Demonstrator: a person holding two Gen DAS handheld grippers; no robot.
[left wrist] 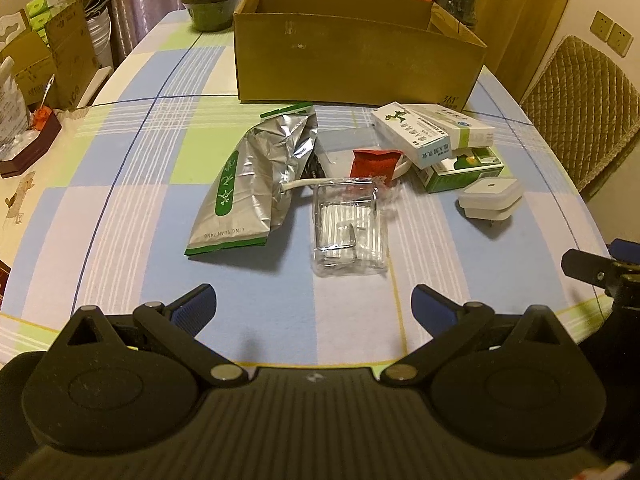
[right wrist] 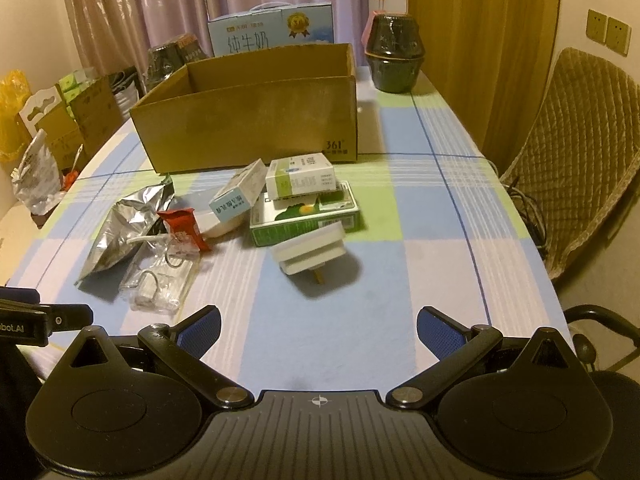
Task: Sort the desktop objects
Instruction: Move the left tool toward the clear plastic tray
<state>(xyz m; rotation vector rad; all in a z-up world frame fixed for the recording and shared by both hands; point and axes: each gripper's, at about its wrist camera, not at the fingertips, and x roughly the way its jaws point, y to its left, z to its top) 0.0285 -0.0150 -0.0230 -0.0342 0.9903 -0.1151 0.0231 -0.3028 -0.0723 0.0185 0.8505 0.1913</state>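
Left gripper [left wrist: 314,304]: jaws spread wide, nothing held, above the checked tablecloth [left wrist: 132,216].
Right gripper [right wrist: 319,330]: jaws likewise spread, empty.
Clutter: silver foil pouch [left wrist: 248,176], clear plastic packet [left wrist: 350,226], white plug adapter [right wrist: 310,250], grouped before the open brown cardboard box [right wrist: 248,120].

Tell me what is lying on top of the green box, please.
Two white medicine boxes rest on the green box: one flat, one tilted and leaning off its left edge. The part of the green box's top beneath them is covered, so anything there cannot be seen.
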